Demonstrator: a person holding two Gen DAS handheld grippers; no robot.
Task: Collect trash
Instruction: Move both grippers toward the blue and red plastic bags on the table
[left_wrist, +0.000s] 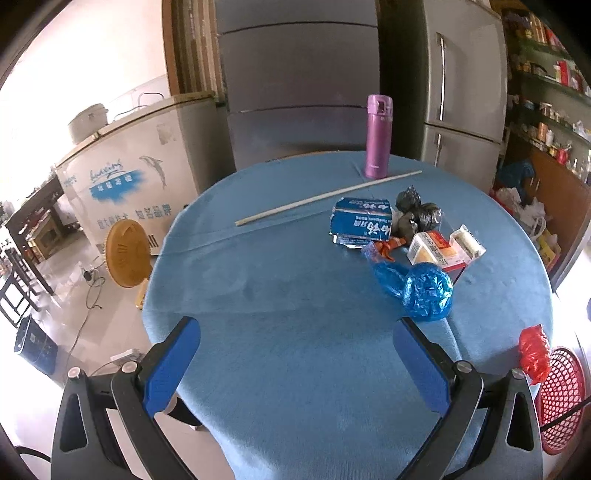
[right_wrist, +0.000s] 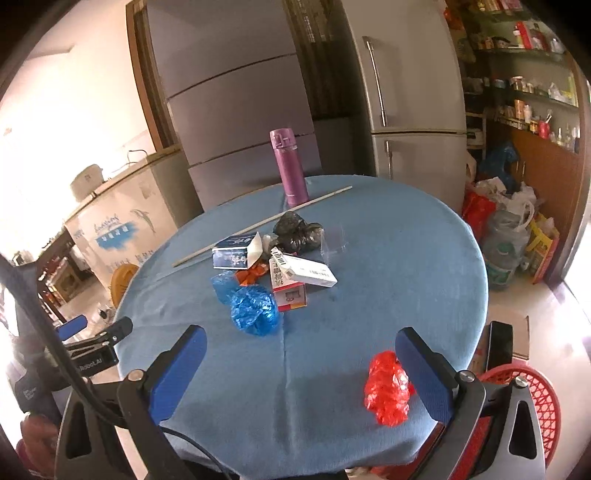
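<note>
A pile of trash lies on the round blue table (left_wrist: 280, 288): a crumpled blue plastic bag (left_wrist: 421, 288) (right_wrist: 253, 304), a blue carton (left_wrist: 360, 219) (right_wrist: 234, 253), black plastic bags (left_wrist: 419, 214) (right_wrist: 297, 232), small white and red boxes (left_wrist: 439, 251) (right_wrist: 295, 282) and an orange wrapper (right_wrist: 253, 275). A crumpled red plastic bag (right_wrist: 388, 391) (left_wrist: 533, 356) lies at the near right table edge, just inside my right gripper's right finger. My left gripper (left_wrist: 295, 365) is open and empty over the near table. My right gripper (right_wrist: 301, 373) is open.
A purple flask (left_wrist: 377, 136) (right_wrist: 290, 168) stands at the far edge beside a long white stick (left_wrist: 325, 199) (right_wrist: 258, 223). A red mesh basket (left_wrist: 561, 398) (right_wrist: 524, 398) stands below the table's right edge. Fridges stand behind, shelves and bags at right.
</note>
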